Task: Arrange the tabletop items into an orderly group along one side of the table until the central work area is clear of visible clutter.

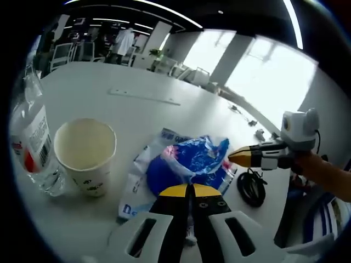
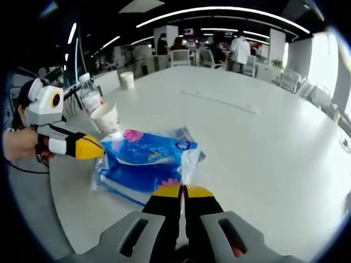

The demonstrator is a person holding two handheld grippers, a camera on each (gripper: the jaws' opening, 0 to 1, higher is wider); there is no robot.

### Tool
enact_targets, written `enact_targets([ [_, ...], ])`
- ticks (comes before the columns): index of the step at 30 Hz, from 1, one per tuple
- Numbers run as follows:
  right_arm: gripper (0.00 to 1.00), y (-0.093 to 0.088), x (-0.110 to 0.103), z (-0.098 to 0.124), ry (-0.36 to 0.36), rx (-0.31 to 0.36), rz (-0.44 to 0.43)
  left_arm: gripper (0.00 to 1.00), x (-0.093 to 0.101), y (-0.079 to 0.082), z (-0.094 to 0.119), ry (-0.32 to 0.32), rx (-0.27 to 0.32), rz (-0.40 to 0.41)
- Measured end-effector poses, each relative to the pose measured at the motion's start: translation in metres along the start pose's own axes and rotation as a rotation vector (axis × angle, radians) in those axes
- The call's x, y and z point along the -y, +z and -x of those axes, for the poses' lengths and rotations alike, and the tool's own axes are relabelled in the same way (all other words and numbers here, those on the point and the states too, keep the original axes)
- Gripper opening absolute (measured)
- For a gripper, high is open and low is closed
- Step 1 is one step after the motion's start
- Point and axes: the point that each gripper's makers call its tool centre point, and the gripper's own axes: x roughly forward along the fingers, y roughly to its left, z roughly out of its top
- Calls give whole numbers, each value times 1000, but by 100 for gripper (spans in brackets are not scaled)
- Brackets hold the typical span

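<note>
While both grippers met at blue bag (image 1: 189, 164), left gripper (image 1: 189, 189) and right gripper (image 2: 182, 190) had jaws pinched shut on its edges. Bag lay mid-table, right of cup (image 1: 85, 153) and bottle (image 1: 30, 137). Step looked like: moving bag. Next: lift together, carry beside cup.

Blue plastic packet (image 1: 189, 164): white flap nearest my left jaws carries a large blue letter, seemingly "D", the rest of the word hidden under the fold. Water bottle (image 1: 33, 142): white label with barcode and red mark; print too small for me to read. Paper cup (image 1: 86, 153): small dark marks low on the wall, illegible. Nothing else legible.
</note>
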Motion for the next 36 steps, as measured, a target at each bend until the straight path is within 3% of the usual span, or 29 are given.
enact_targets([
  [20,0,-13,44,32,-98,18,-56,0,40,8,-38,-97,-39,-56],
  [36,0,-23,84,53,-180,45,-118,0,70,19,-72,-158,-38,-72],
])
